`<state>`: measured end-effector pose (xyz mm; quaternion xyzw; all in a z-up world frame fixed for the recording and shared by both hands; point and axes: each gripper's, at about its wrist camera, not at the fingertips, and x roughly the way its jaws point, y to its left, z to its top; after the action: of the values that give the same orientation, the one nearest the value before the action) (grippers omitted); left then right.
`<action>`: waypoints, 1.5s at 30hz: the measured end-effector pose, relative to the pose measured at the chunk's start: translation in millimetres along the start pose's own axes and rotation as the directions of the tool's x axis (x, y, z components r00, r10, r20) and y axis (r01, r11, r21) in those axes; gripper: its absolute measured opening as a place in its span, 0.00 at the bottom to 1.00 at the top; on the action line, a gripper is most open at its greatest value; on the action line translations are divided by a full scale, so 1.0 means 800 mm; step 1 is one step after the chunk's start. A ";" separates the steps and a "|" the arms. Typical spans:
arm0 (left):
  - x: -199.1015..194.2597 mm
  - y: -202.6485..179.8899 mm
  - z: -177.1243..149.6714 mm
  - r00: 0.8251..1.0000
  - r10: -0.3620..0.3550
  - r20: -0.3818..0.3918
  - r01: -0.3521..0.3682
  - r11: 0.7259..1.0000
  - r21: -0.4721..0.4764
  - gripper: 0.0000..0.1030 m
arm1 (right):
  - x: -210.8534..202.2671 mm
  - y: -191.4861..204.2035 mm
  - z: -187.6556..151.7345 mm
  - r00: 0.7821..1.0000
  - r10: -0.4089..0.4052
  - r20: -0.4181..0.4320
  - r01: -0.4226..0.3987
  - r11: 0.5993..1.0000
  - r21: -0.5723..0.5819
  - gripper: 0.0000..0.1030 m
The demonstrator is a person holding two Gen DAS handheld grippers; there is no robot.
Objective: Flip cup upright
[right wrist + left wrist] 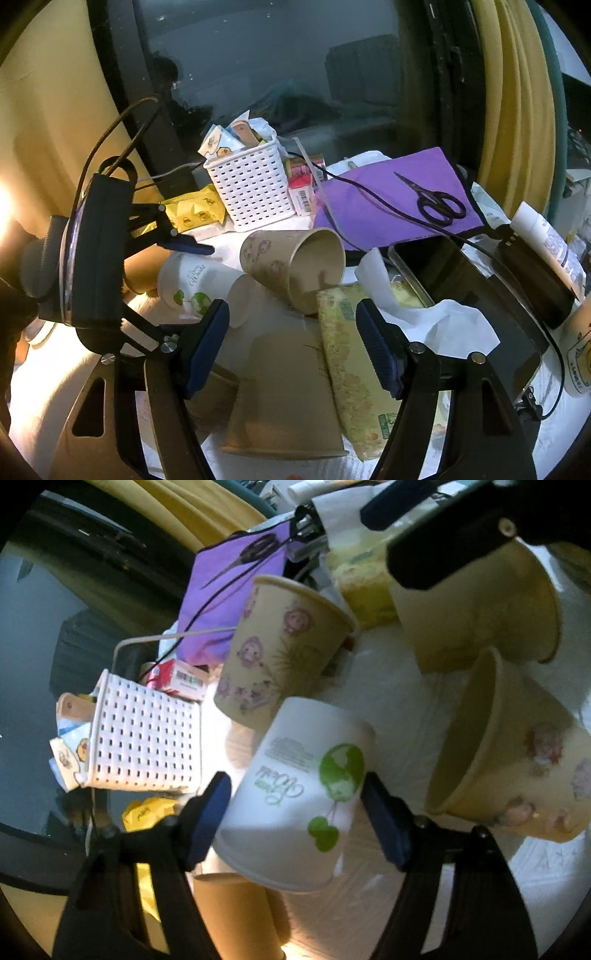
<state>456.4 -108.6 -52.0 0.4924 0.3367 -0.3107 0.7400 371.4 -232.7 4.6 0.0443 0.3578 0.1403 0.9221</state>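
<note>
A white paper cup with green print (295, 794) lies on its side between the pads of my left gripper (297, 812), which stands open around it; the pads look just apart from its wall. It also shows in the right wrist view (192, 280), with the left gripper (184, 245) over it. A beige flowered cup (295, 269) lies on its side behind. Another beige cup (284, 398) stands upside down between the fingers of my open right gripper (291, 347). The left wrist view shows the lying cup (280, 653), the upside-down cup (476, 616) and a third beige cup (517, 768).
A white perforated basket (251, 188) with packets stands behind the cups. A purple cloth (388, 199) carries black scissors (432, 203). A yellow tissue pack (354, 354), a dark tablet (465, 295) and a white tube (546, 236) lie on the right. A dark window is behind.
</note>
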 end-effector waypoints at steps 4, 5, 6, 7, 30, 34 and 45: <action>-0.010 0.002 -0.007 1.000 0.005 0.006 -0.005 0.999 -0.033 0.67 | -0.004 0.005 -0.001 1.000 -0.002 0.002 0.002 1.000 -0.007 0.72; -0.014 0.002 -0.011 1.000 0.004 0.007 -0.004 0.999 -0.044 0.67 | -0.006 0.007 -0.001 1.000 -0.001 0.004 0.001 1.000 -0.010 0.72; -0.018 0.002 -0.014 1.000 0.006 0.009 -0.005 0.999 -0.054 0.67 | -0.009 0.009 -0.002 1.000 0.000 0.007 0.000 1.000 -0.012 0.72; -0.024 0.002 -0.018 1.000 0.011 0.011 -0.010 0.998 -0.068 0.66 | -0.012 0.010 -0.003 1.000 0.000 0.009 0.000 1.000 -0.013 0.72; -0.239 -0.132 -0.067 0.984 0.139 0.111 -0.117 0.976 -0.183 0.67 | -0.125 0.104 -0.085 0.998 0.056 0.022 -0.054 0.994 -0.099 0.72; -0.257 -0.178 -0.077 0.989 0.104 0.101 -0.086 0.982 -0.168 0.67 | -0.141 0.118 -0.111 0.998 0.070 0.002 -0.070 0.991 -0.112 0.72; -0.262 -0.279 -0.097 0.997 0.077 0.001 -0.077 0.991 -0.106 0.67 | -0.166 0.144 -0.190 0.990 0.130 -0.052 -0.135 0.983 -0.120 0.72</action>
<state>143.3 -80.6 -21.7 0.4643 0.3314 -0.2649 0.7775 149.3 -163.6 -1.1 0.0077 0.3649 0.2243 0.9036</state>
